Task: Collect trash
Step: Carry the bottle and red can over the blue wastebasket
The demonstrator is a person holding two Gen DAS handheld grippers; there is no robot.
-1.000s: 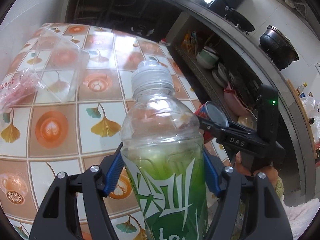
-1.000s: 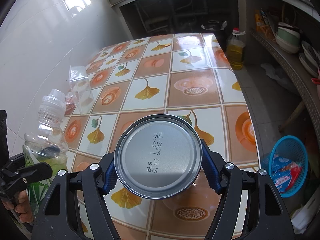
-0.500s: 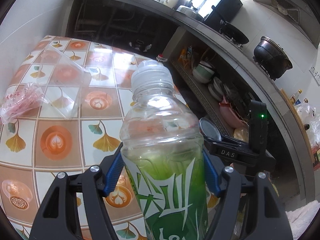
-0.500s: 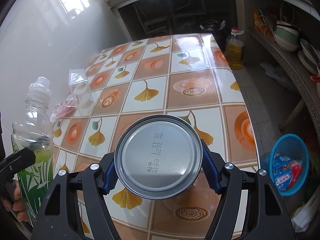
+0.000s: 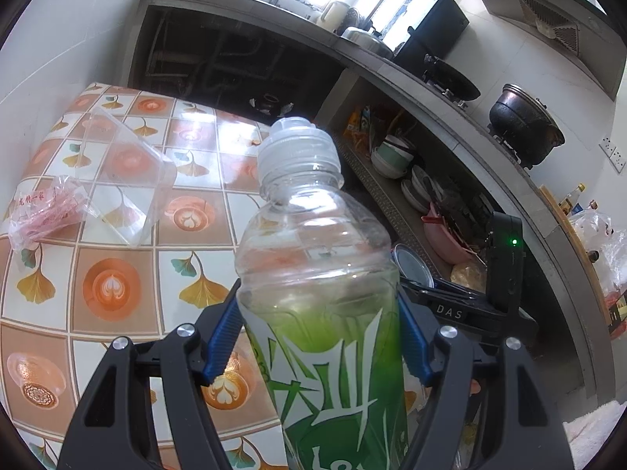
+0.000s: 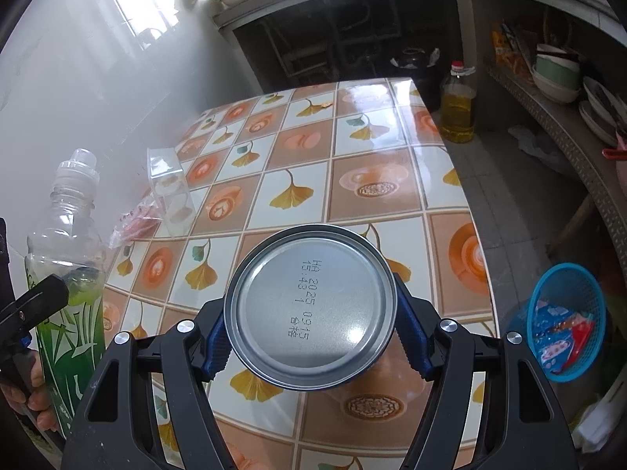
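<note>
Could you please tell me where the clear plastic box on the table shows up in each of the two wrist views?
Left wrist view: the clear plastic box lies upper left on the tiled table, left of the green-labelled bottle.
Right wrist view: it stands left of centre, near the wall.
Shared landmark: the pink-printed plastic bag beside it.

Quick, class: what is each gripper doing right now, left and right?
Left gripper: shut on the green-labelled plastic bottle.
Right gripper: shut on the metal can.
</note>
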